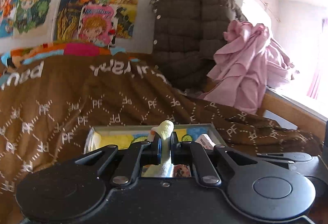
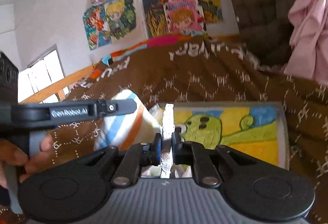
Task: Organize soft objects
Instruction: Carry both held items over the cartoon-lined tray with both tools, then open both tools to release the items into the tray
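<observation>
Left gripper (image 1: pixel 165 148) pinching rug (image 1: pixel 167 129); hand (image 2: pixel 28 152) right-view only

Bedroom; brown bedspread (image 1: pixel 86 105); wall posters (image 2: pixel 127 13)

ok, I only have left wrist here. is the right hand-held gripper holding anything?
Observer: Yes. The right hand-held gripper is shut on the white edge of the picture mat.
Operator: what's on the mat? I only see a strip of it.
Observer: A green cartoon figure on yellow ground, with blue at the top.
Operator: anything next to it on that side?
Observer: A striped cloth, white with blue and orange bands, lies at the mat's left end on the brown blanket.
</observation>
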Motion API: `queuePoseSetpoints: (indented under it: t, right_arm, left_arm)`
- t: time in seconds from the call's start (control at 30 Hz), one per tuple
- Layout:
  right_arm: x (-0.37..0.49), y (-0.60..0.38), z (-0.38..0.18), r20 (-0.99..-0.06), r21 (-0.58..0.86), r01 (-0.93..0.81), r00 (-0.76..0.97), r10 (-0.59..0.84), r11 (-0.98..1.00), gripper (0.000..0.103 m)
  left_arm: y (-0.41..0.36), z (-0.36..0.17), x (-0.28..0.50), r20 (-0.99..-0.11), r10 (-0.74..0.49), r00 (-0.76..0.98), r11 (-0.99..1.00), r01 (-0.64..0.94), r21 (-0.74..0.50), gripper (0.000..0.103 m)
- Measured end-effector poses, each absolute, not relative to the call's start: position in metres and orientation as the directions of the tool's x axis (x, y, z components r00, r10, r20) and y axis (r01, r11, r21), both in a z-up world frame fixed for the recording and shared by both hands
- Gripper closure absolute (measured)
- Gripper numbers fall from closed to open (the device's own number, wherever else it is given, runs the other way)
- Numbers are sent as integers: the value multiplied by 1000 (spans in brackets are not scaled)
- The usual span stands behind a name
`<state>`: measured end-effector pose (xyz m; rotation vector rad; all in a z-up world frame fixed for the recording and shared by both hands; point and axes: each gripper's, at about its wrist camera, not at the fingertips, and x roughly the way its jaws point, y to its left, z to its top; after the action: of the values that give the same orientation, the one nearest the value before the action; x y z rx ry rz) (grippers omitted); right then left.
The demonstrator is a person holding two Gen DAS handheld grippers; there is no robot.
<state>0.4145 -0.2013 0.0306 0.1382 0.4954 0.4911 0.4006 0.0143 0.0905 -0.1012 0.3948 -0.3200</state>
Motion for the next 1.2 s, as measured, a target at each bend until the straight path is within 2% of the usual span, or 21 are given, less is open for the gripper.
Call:
queuePoseSetpoints:
  t: [0.23, 0.47, 0.63, 0.7, 0.77, 0.9, 0.97, 1.1, 1.17, 1.2]
  right_arm:
    - [430, -206, 14, -491, 282, -355, 745, 452, 891, 90]
    - [439, -206, 8, -549, 224, -283, 754, 361, 932, 84]
    - [439, -204, 8, -576, 185, -277, 747, 332, 943, 83]
    - [437, -202, 9, -581, 148, -272, 754, 306, 951, 78]
    - [435, -200, 9, -590, 120, -272, 754, 288, 955, 61]
    - [429, -201, 8, -595, 100, -269, 756, 274, 958, 54]
    - [425, -202, 10, -585, 74, -268, 769, 260, 961, 49]
    - [415, -202, 18, -563, 36, -279, 788, 250, 960, 41]
    - [409, -204, 24, -550, 31, -282, 796, 252, 959, 35]
    - [405, -205, 28, -540, 29, -283, 803, 253, 959, 33]
  left_arm:
    - [30, 36, 428, -453, -326, 830, 936, 217, -276, 95]
    - [30, 4, 437, -539, -298, 788, 947, 175, -269, 95]
    - [25, -16, 453, -650, -239, 721, 968, 126, -216, 94]
    - [23, -21, 454, -677, -215, 704, 975, 120, -184, 93]
    - [22, -21, 451, -676, -194, 710, 980, 115, -160, 88]
    - [22, -16, 445, -662, -178, 728, 984, 112, -142, 82]
    - [21, -12, 442, -653, -167, 739, 986, 108, -130, 72]
    - [15, -3, 436, -642, -113, 758, 994, 90, -68, 61]
    - [14, 3, 431, -629, -92, 772, 996, 80, -47, 47]
    - [14, 6, 428, -617, -79, 783, 997, 71, -36, 43]
